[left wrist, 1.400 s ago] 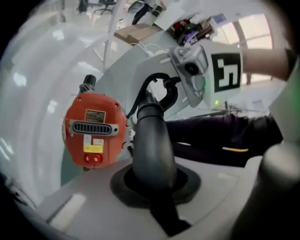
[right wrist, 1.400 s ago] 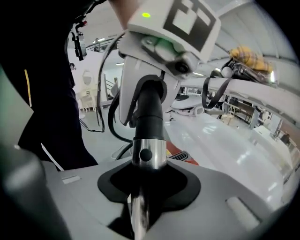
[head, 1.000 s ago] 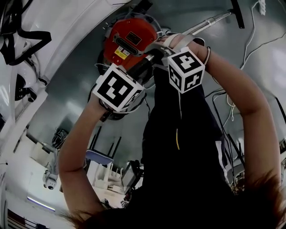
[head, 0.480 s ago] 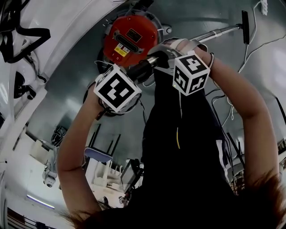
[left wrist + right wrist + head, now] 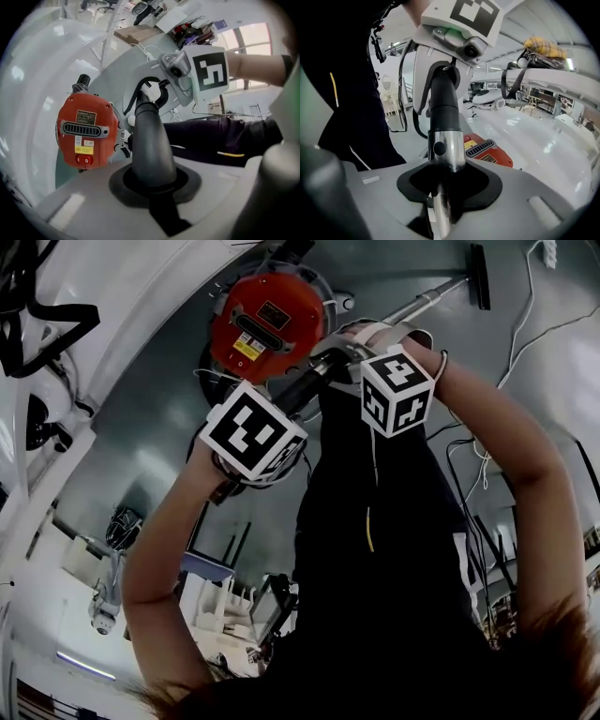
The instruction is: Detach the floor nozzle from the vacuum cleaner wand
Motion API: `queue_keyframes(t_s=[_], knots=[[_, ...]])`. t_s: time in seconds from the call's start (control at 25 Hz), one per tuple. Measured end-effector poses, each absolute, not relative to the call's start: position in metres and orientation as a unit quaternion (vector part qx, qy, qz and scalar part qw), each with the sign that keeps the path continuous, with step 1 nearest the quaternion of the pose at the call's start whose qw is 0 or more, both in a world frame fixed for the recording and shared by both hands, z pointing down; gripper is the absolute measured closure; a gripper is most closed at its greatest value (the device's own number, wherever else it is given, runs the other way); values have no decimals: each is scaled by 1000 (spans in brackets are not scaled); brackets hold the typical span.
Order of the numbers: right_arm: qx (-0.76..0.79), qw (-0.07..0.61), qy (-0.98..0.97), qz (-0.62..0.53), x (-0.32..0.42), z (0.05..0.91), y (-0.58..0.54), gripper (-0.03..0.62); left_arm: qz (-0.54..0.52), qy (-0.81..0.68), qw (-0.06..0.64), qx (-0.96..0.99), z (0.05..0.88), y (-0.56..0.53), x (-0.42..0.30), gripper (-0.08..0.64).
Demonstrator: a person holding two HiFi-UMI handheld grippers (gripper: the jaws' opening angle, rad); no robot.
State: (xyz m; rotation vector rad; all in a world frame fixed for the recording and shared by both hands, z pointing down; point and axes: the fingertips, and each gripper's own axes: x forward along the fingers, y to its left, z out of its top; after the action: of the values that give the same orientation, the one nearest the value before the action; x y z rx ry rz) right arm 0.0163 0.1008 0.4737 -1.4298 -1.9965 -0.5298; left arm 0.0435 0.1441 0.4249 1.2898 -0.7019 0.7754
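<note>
Okay, floor nozzle [image 5: 480, 276] sits well away at 2 o'clock, capping the wand [image 5: 427, 304], whose long axis runs 8 to 2. My right gripper [image 5: 449, 187], the nearer one, clamps that chrome wand, jaws just easing wider. My left gripper [image 5: 152, 185] pinches the black hose handle [image 5: 150, 136], loosening too.

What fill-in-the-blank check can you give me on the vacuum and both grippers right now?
1. The vacuum body is coloured ____.
2. The floor nozzle sits at the far end of the ____.
3. The dark hose handle lies between the ____ gripper's jaws.
Missing: red; wand; left.
Both grippers' jaws have just been opening: left gripper around the hose handle, right gripper around the wand.
</note>
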Motion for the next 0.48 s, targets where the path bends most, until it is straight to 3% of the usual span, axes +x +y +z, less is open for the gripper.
queue_keyframes(t_s=[0.48], knots=[[-562,296,-751,-179,39,475,98,426,257,-299,732,556,426,150,70,506]])
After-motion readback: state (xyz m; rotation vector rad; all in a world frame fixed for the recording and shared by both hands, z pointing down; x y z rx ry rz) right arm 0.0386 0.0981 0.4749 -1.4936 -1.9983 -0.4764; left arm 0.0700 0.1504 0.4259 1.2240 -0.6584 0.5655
